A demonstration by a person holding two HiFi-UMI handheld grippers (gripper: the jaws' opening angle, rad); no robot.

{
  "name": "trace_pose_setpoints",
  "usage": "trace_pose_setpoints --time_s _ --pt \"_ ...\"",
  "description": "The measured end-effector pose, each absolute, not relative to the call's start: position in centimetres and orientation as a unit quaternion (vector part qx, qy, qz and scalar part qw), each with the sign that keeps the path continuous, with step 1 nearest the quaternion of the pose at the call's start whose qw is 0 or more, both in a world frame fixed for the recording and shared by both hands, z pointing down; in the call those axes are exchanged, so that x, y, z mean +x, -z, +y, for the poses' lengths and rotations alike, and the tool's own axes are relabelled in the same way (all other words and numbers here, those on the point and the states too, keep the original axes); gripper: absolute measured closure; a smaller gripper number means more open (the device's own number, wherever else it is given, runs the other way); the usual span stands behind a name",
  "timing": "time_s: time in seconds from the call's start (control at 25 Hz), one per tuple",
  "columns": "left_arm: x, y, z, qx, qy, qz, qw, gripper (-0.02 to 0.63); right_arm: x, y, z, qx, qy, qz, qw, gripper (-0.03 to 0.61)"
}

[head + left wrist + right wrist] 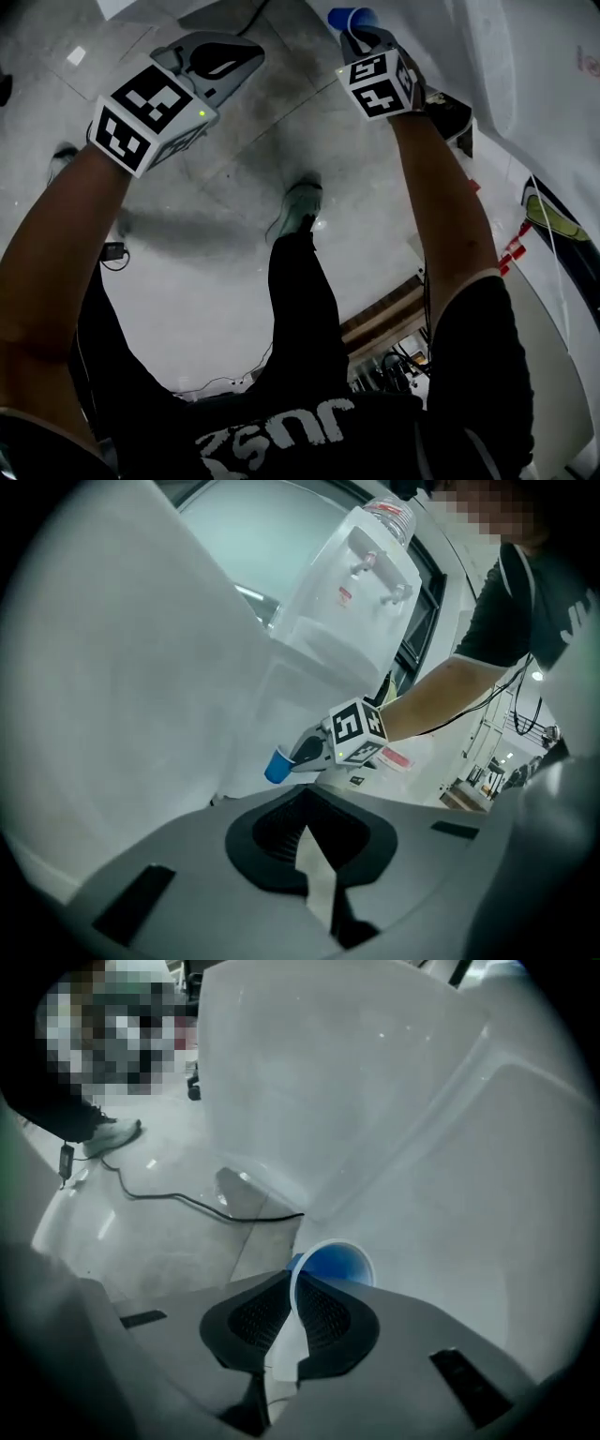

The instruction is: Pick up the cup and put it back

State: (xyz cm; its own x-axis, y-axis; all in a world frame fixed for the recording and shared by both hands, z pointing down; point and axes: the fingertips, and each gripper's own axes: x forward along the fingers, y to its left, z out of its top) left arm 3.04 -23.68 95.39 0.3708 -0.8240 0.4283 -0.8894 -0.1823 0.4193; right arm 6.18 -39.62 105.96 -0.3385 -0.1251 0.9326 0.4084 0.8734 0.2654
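A small blue cup (352, 17) hangs over the floor, close to a white appliance on the right. My right gripper (361, 37) is shut on the cup's rim, with one jaw inside the cup (336, 1265) and one outside. The left gripper view shows the same cup (277, 766) at the tip of the right gripper (305, 754), its mouth turned towards the white panel. My left gripper (225, 58) is off to the left at about the same height. Its jaws stand together with nothing between them (305, 832).
A white water dispenser (352, 592) with a bottle on top stands close to the right, its side panel (441, 1147) just beyond the cup. A black cable (187, 1199) runs across the grey floor. The person's shoe (298, 208) is below the grippers.
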Motion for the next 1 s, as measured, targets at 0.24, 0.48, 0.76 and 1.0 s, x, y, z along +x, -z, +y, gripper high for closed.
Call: trace_pose_setpoints --time_s 0.24,0.48,0.76,1.0 --pt "3.0 -97.2 -24.9 0.768 -0.052 -0.555 0.317 0.606 5.5 -108.4 -43.8 -0.052 0.247 -0.761 0.598 0.529" --pt "2.9 -97.5 -24.6 0.766 -0.045 -0.554 0.323 0.604 5.4 -109.4 -47.0 -0.012 0.254 -0.742 0.62 0.529" --pt "2.7 -98.0 -24.2 0.762 -0.044 -0.555 0.331 0.606 5.0 -110.4 -47.7 -0.011 0.264 -0.732 0.628 0.529" --pt "2.9 -97.8 -24.0 0.764 -0.04 -0.551 0.332 0.604 4.7 -110.1 -48.0 0.002 0.264 -0.733 0.627 0.528"
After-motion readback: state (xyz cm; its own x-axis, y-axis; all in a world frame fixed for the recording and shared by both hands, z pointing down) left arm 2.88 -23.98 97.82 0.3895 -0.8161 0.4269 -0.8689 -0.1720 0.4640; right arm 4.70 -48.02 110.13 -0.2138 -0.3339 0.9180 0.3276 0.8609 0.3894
